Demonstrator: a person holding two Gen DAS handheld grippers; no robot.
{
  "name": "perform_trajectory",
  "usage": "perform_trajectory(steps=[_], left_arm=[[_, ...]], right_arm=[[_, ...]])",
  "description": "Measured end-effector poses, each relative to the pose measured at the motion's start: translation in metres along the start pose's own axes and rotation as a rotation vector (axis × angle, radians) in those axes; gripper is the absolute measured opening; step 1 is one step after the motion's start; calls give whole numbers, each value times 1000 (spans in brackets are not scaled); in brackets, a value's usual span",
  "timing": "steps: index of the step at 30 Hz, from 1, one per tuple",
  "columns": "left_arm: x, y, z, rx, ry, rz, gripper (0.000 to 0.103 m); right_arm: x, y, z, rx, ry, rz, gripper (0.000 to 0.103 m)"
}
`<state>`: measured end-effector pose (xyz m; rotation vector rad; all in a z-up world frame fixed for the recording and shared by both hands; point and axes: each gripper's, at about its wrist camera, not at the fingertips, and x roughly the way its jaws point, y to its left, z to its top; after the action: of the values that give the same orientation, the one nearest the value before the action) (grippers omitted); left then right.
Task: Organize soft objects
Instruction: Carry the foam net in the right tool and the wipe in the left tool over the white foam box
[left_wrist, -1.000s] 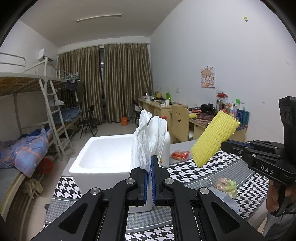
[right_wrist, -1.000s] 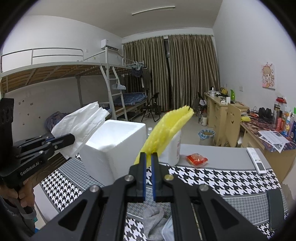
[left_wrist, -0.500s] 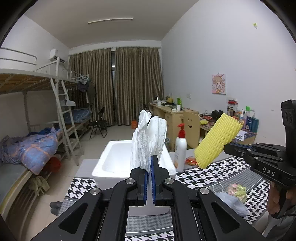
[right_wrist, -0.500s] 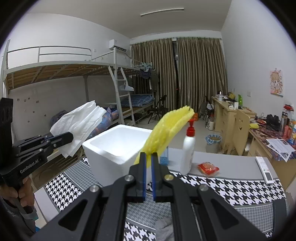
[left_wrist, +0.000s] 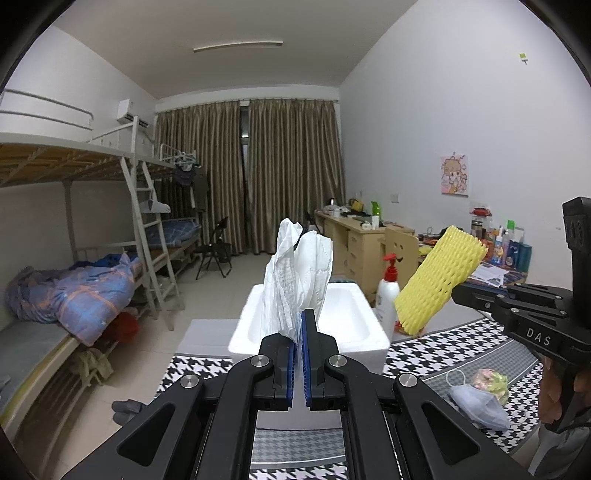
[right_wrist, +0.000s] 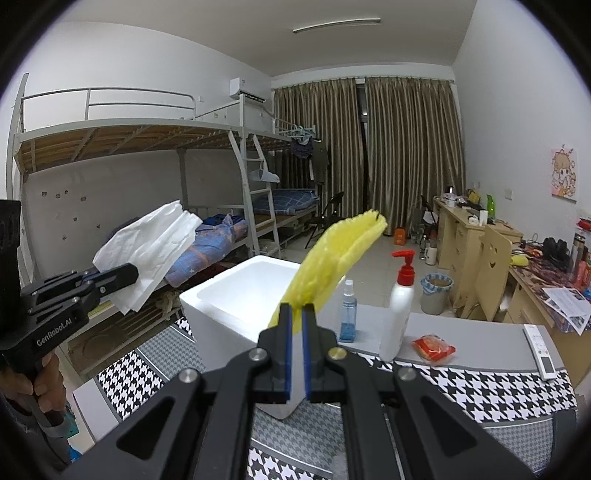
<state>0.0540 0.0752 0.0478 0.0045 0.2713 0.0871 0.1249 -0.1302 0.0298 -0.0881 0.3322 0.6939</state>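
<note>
My left gripper (left_wrist: 299, 317) is shut on a crumpled white tissue (left_wrist: 295, 280) that stands up from its tips; the same tissue (right_wrist: 147, 251) and gripper (right_wrist: 127, 275) show at the left of the right wrist view. My right gripper (right_wrist: 295, 312) is shut on a yellow foam net sleeve (right_wrist: 336, 254), which appears as a yellow sleeve (left_wrist: 437, 284) at the right of the left wrist view, held by the gripper (left_wrist: 458, 293). Both are held in the air, short of the open white foam box (left_wrist: 343, 321) (right_wrist: 236, 299) on the table.
On the houndstooth tablecloth (left_wrist: 436, 350) lie a face mask (left_wrist: 476, 402) and a small bag (left_wrist: 487, 380). A red-pump lotion bottle (right_wrist: 400, 310), a blue spray bottle (right_wrist: 348, 314), a red packet (right_wrist: 433, 347) and a remote (right_wrist: 540, 350) stand behind. Bunk beds (right_wrist: 147, 147) at left.
Both grippers have drawn back from the foam box, which now looks smaller and farther. The lotion bottle has come into view. The tissue and the yellow sleeve stay gripped.
</note>
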Motion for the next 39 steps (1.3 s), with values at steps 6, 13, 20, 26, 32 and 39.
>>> perform_trajectory(steps=[6,13,20,26,32,39], left_arm=[[-2,9,-2,-7,4,29,4],[-3,21,-3,-13,5,56,4],[-2,30,-6,-28,16,63,4],[-3,40,-8,-41,20,76,4],[-2,43,-12,-44,26,82,4],[0,48,-13,-50,31,91,4]], right_arm=[[9,8,4,-5,6,12,7],[17,21,11,-26,1,26,7],[26,30,16,-26,5,28,7],[36,36,18,-33,19,32,7],[48,38,20,-22,37,25,7],[65,45,24,-10,67,32,7]])
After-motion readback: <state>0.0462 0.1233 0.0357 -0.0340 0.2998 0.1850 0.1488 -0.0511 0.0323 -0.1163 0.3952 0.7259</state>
